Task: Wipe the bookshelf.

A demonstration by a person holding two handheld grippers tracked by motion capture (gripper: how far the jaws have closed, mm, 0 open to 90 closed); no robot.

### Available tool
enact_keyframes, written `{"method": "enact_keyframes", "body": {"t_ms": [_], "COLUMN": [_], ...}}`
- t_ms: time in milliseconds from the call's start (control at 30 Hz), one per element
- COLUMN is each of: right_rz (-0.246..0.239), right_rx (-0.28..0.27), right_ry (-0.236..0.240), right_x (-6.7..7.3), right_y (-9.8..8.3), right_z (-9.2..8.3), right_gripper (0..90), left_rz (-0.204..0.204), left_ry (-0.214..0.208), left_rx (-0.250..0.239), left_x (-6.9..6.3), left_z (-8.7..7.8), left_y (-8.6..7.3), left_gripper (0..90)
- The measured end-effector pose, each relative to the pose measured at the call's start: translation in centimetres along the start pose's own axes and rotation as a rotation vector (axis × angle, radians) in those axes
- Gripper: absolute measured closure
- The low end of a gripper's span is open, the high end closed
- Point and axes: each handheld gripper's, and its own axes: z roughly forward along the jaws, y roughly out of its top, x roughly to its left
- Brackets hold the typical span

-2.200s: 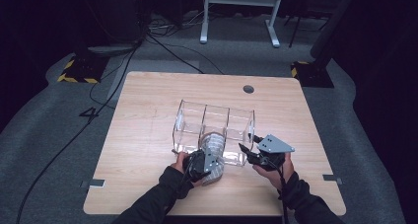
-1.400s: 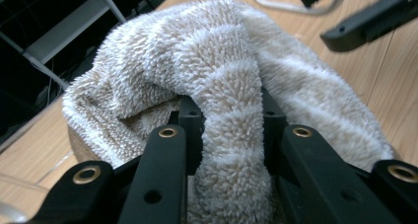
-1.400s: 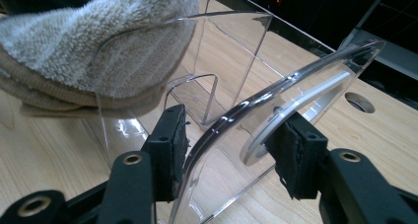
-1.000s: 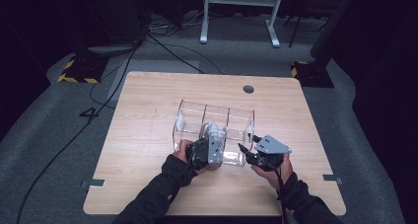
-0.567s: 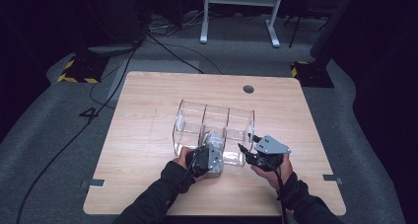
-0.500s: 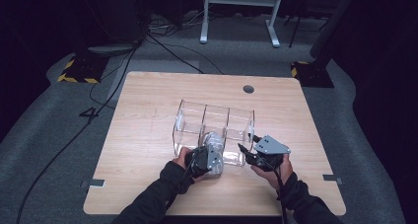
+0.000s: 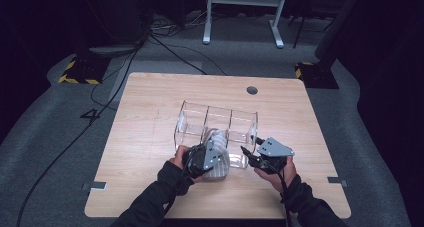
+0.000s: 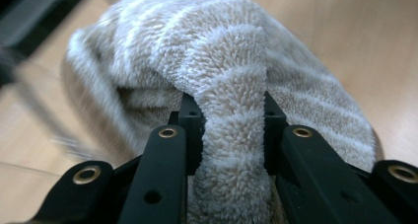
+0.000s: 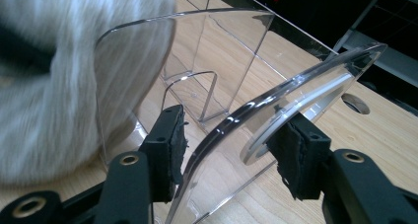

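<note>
Lab: hazard-taped stands [image 7: 80, 71], floor cables [image 7: 165, 37]

Even overhead light falls on the pale wooden table [image 7: 150, 137] in the high view, while the grey carpeted floor [image 7: 45, 152] fades to near-black at the room's edges; shadows on the tabletop are faint. The clear acrylic three-compartment box [image 9: 207, 61] throws bright glare streaks along its curved edge in the right gripper view, where the fluffy beige-and-white striped cloth [image 9: 44, 86] smears into motion blur at left. In the left gripper view that cloth's pile is sharp between the jaws, the background soft and streaked at left.
</note>
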Motion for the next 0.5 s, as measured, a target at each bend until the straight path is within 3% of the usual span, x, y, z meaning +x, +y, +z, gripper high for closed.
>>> {"method": "enact_keyframes", "body": {"t_ms": [133,233,333,500], "right_rz": [-0.001,0.001,-0.005,-0.003], "right_rx": [-0.001,-0.002,-0.003,-0.006], "right_ry": [0.002,0.004,0.005,0.008], "right_x": [0.0,0.0,0.1,0.1], "right_y": [0.0,0.0,0.0,0.0], "right_z": [0.0,0.0,0.0,0.0], "right_gripper": [49.1,49.1,48.8,48.8], "left_rz": [-0.02,-0.034,-0.016,-0.034], "left_ry": [0.068,0.088,0.116,0.104], "left_rx": [-0.045,-0.028,-0.001,0.042], "left_x": [2.0,3.0,3.3,3.2], "left_z": [-0.2,0.7,2.0,3.7], "left_y": [1.6,2.2,2.7,2.5], "left_gripper": [73.0,73.0,73.0,73.1]}}
